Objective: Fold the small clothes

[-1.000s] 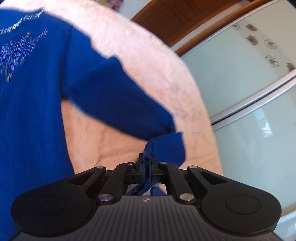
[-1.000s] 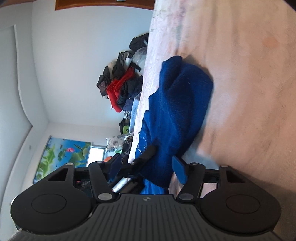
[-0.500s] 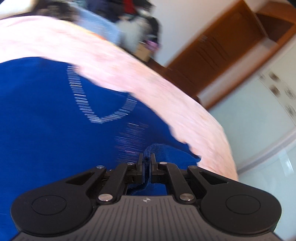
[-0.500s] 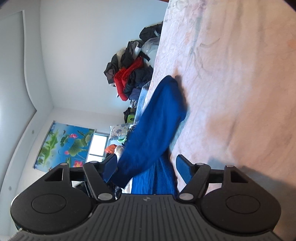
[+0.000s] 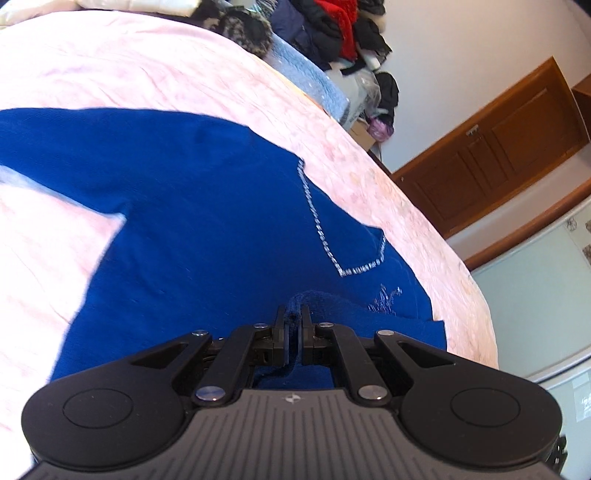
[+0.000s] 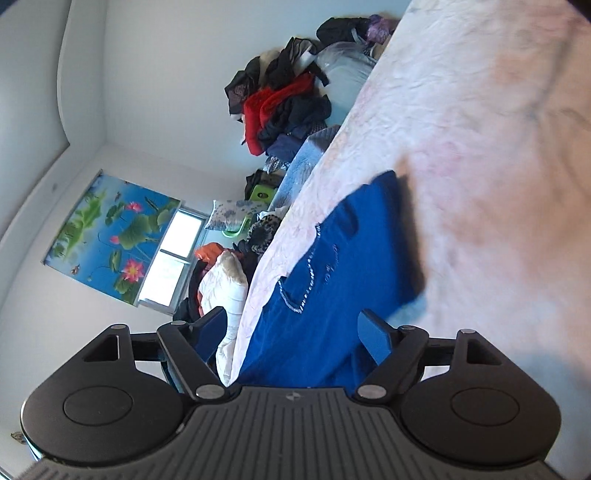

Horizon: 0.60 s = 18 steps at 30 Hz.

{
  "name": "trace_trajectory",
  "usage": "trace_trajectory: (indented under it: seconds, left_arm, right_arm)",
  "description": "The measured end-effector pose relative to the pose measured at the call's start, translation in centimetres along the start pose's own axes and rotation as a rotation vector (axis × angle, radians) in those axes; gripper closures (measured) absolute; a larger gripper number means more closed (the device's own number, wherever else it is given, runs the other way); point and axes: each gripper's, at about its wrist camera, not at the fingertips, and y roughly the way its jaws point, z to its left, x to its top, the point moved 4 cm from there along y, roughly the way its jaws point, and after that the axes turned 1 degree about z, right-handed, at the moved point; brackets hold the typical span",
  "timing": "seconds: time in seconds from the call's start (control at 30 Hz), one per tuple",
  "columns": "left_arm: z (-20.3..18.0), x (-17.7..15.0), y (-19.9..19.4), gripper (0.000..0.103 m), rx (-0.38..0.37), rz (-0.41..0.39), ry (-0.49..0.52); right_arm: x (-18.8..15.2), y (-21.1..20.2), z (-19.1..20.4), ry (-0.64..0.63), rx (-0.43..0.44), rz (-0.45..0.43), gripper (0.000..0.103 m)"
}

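Through my left wrist camera, my left gripper has its jaws pressed together on a bunched fold of the blue sweater, the pinched cloth rising between the black fingers and trailing back under the gripper body. The sweater lies spread on the pink bed cover, its body filling the middle of the view, one sleeve reaching off to the far left, and a V of silver beading with a small glittery script just beside it on the right. Beyond the bed's far edge a heap of dark and red clothes is stacked against the wall, and a brown wooden cabinet stands to the right, above a pale glass panel. Through my right wrist camera, tilted hard so the bed runs up the right side, my right gripper has its jaws wide apart, having just been opening, with nothing clamped: the blue pads stand clear of the cloth, though the sweater shows in the gap between them, lying on the bed cover. Far off I see the clothes heap, a lotus picture on the wall and a bright window beside it.
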Motion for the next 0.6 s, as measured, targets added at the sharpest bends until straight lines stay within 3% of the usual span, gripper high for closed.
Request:
trace_trajectory:
  seconds: [0.2,0.33,0.47,0.6]
  left_arm:
    - [2.1,1.2,-3.0,0.099,-0.010,-0.058,-0.022]
    - [4.4,2.0,-4.1,0.099,0.021,-0.083,-0.054]
    - [6.7,2.3,-4.5,0.099,0.060,-0.084,-0.083]
    - [8.5,2.1,-4.4,0.099,0.077,-0.072,-0.104]
  right_arm:
    - [1.8,5.3,0.8,-0.039,-0.061,0.058,0.026]
    - [2.7,7.6,0.2,-0.022,-0.100,0.084,0.026]
    - [3.6,8.9,0.6,-0.082,-0.171,0.088,0.026]
    - [4.4,10.2,0.8,-0.189,-0.322,0.112,0.026]
